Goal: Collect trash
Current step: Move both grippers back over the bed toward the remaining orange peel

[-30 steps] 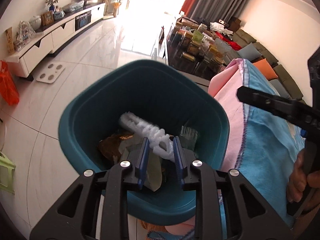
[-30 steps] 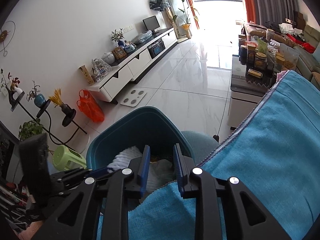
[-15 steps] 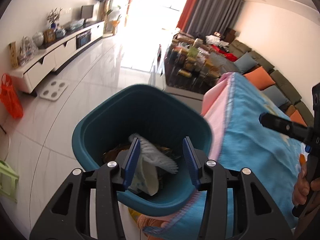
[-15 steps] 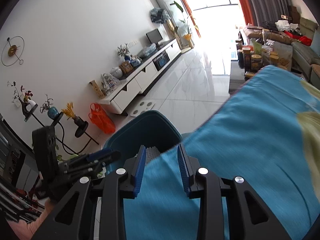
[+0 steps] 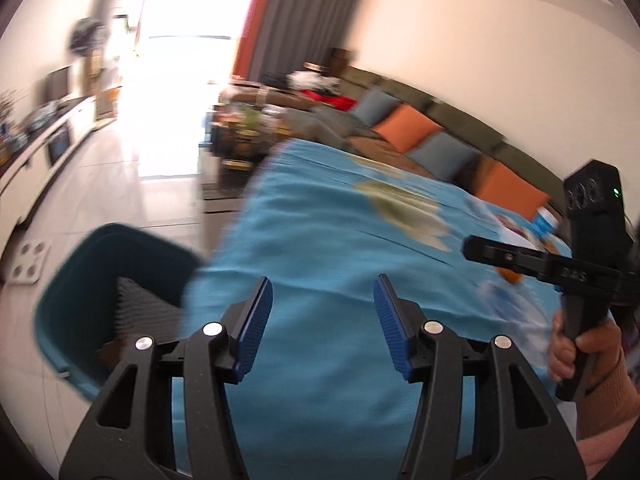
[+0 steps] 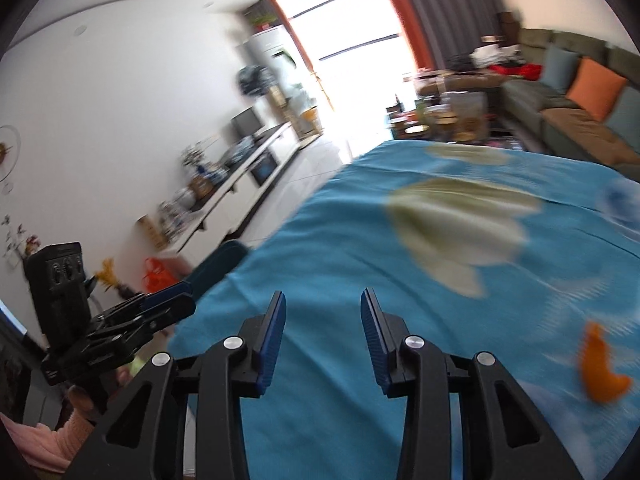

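Orange against the blue cloth, a curled scrap that looked like peel [image 6: 604, 376] was the one piece of trash I could make out on the worktop [image 6: 360, 264], though blur kept me from being sure what it was. It lay ahead of the right gripper [image 6: 323, 336] and well off to the right of its jaws, apart from them. From the left wrist view I caught only an orange sliver behind the right gripper's fingers, far to the right of the left gripper [image 5: 323, 322].

Both sets of jaws had just been opening, and both stood spread with nothing between them, only cloth showing through the gaps.

The teal bin [image 5: 72, 280] sat down to the left of the left jaws, beside the cloth's edge, with ribbed white packing and brown scraps already in it.

I judged the step in hand to be the swing from the bin to the next piece. To do it well I would let the motion settle until the picture sharpened, line the right jaws up so the scrap sat between them, then come down without pinching the cloth.
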Motion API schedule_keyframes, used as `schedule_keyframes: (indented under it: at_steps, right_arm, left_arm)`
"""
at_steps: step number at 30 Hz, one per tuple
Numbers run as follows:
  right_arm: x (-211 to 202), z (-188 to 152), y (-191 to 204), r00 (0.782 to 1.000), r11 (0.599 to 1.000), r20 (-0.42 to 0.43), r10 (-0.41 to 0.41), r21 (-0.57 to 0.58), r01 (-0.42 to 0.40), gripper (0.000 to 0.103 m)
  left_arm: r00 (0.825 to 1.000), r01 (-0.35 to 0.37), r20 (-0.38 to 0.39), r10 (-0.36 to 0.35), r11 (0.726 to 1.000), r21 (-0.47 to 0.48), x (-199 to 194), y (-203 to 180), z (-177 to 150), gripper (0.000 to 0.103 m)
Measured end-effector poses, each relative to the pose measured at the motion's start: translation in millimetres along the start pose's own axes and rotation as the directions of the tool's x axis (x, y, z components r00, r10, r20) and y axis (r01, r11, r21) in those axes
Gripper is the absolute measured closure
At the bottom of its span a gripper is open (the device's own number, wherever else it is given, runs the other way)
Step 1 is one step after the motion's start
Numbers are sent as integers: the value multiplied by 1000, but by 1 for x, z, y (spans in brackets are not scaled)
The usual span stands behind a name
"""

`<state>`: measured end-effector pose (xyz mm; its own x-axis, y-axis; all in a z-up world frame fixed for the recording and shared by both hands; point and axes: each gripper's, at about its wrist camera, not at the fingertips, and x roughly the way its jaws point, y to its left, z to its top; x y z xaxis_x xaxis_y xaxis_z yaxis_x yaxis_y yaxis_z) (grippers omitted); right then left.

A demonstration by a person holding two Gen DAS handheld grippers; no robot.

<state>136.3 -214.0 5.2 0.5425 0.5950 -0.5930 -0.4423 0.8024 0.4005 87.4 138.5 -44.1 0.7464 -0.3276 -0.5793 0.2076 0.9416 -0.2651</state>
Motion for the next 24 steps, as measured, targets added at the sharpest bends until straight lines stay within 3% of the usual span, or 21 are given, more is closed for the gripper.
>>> schedule_keyframes:
  at_steps: [8, 15, 22, 24]
  right_arm:
    - [-57, -23, -73, 981, 975, 58, -182, 137, 173, 62]
    - [-104, -36, -139, 926, 908, 92, -366, 252, 334, 54]
    - [-129, -43, -189, 876, 845, 102, -471, 337, 415, 45]
    - [-132, -43, -202, 871, 832, 97, -482, 362, 421, 43]
  left_arm:
    - [983, 156, -119, -138, 976, 154, 57, -97, -4, 51]
    - [954, 262, -208, -215, 937, 230, 103, -173, 2, 51]
    - [934, 303, -275, -230, 916, 264, 144, -231, 5, 49]
    - [929, 310, -292, -229, 911, 273, 151, -239, 8, 49]
